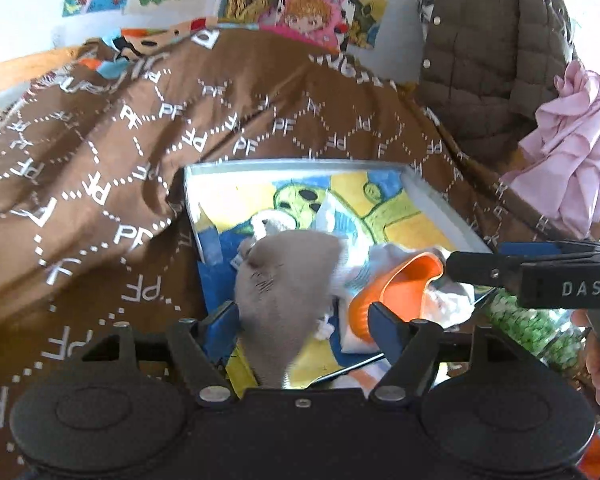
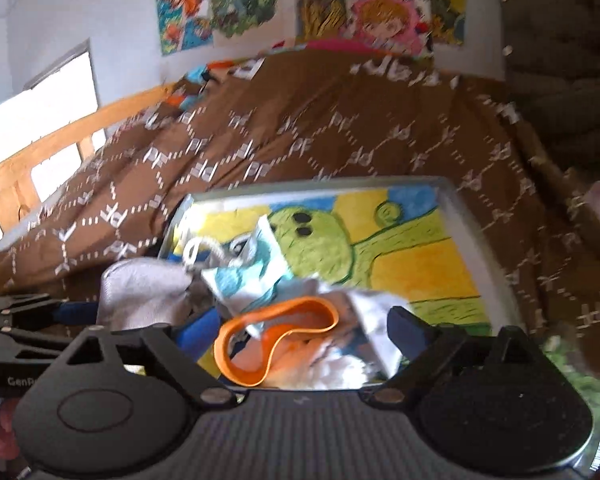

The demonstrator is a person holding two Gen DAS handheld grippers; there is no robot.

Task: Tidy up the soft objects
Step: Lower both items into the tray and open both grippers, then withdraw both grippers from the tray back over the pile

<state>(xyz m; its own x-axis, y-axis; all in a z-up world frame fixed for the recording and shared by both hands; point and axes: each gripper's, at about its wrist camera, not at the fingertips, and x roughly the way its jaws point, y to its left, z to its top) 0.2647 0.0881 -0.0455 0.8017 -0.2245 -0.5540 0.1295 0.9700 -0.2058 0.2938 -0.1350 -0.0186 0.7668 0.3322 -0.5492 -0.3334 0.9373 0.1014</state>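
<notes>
Black tongs [image 1: 302,322], blue pads [image 1: 220,326], silver screws, white lettering

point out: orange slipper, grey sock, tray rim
orange slipper [image 2: 256,364]: right wrist view, on its rim band.
grey sock [image 1: 284,280]: left wrist view, mid fabric.
tray rim [image 1: 300,163]: left wrist view, far edge.

Open right tool [image 2: 300,330] above orange slipper [image 2: 260,344] in painted tray [image 2: 484,248]

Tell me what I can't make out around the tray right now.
- Left wrist view: tray near edge, hidden by the left gripper.
- Left wrist view: what lies under the grey cloth.
- Right wrist view: motion blur smears the orange piece and white items.
</notes>
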